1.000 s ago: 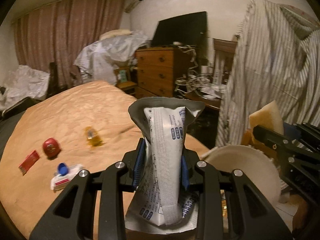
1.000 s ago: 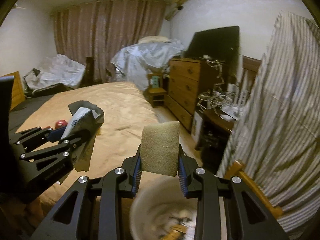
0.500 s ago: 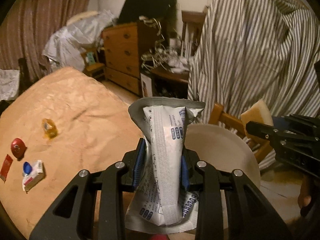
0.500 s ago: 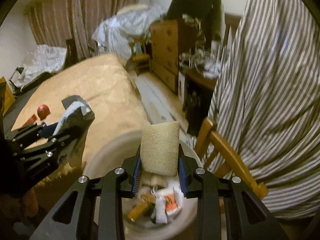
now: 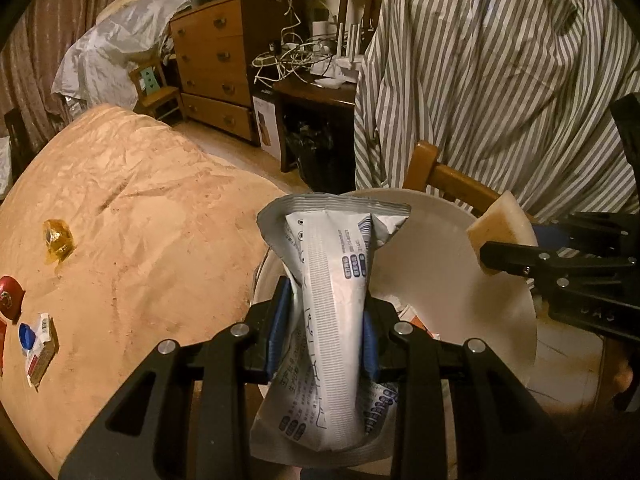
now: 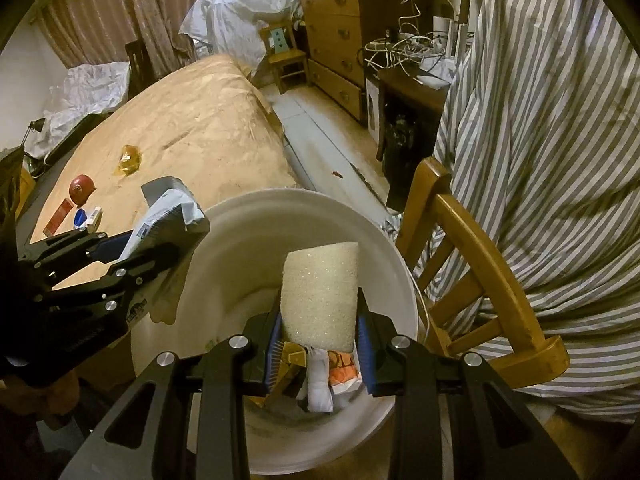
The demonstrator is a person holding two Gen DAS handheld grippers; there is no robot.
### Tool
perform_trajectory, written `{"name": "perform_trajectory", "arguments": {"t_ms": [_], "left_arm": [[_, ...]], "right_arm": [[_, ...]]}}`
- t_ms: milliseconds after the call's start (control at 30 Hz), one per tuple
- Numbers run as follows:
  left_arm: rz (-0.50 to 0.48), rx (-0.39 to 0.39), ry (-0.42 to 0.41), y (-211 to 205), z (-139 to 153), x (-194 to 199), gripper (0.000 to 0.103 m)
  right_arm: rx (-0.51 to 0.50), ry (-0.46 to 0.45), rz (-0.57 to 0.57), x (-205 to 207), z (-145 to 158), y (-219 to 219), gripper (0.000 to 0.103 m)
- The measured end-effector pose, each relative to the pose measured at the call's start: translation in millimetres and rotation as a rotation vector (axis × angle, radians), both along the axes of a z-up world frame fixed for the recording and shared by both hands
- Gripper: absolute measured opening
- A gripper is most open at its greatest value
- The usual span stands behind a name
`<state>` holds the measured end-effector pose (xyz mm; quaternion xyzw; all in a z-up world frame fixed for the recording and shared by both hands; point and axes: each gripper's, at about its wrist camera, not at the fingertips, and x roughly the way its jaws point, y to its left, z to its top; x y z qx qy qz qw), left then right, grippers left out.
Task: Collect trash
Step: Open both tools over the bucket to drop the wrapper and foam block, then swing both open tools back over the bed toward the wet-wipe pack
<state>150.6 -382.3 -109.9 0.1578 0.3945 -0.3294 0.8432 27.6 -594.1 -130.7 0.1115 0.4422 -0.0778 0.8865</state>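
Note:
My left gripper (image 5: 325, 320) is shut on a crumpled white printed wrapper (image 5: 334, 304) and holds it over the near rim of a white bucket (image 5: 448, 248). My right gripper (image 6: 318, 336) is shut on a yellow sponge (image 6: 320, 292) above the bucket's (image 6: 256, 236) opening, where trash lies at the bottom. The left gripper with the wrapper (image 6: 168, 216) shows at the left of the right wrist view. The sponge (image 5: 500, 220) shows at the right of the left wrist view.
On the bed (image 5: 132, 208) lie a yellow wrapper (image 5: 58, 240), a red round item (image 5: 8, 288), a blue cap (image 5: 26, 334) and a small carton (image 5: 42, 342). A wooden chair (image 6: 480, 256) under striped cloth (image 6: 560, 120) stands right of the bucket. A dresser (image 5: 216, 64) is behind.
Both grippers moved right and tipped down from over the bed to above the bucket. The bucket's inside and its trash came into view. Both keep their hold.

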Motion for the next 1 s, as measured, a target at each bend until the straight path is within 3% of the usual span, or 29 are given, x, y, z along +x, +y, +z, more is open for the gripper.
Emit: {"name": "perform_trajectory", "arguments": {"t_ms": [700, 733, 767, 800, 1000], "left_arm": [[0.005, 0.002, -0.011, -4.4, 0.1, 1.5, 0.032], [0.008, 0.007, -0.019, -4.9, -0.4, 1.8, 0.049], [0.005, 0.007, -0.024, -4.5, 1.0, 2.0, 0.076], [0.006, 0.001, -0.04, -3.4, 2.7, 1.6, 0.085], [0.019, 0.001, -0.053, -0.6, 2.9, 4.6, 0.089]], "right_arm": [[0.013, -0.011, 0.014, 1.5, -2.6, 8.3, 0.033], [0.015, -0.014, 0.014, 1.2, -2.4, 8.6, 0.042], [0.019, -0.02, 0.01, 0.6, -2.0, 8.5, 0.049], [0.02, -0.027, 0.005, -0.5, -1.6, 7.3, 0.055], [0.047, -0.04, -0.002, -4.7, -3.6, 4.7, 0.055]]}}
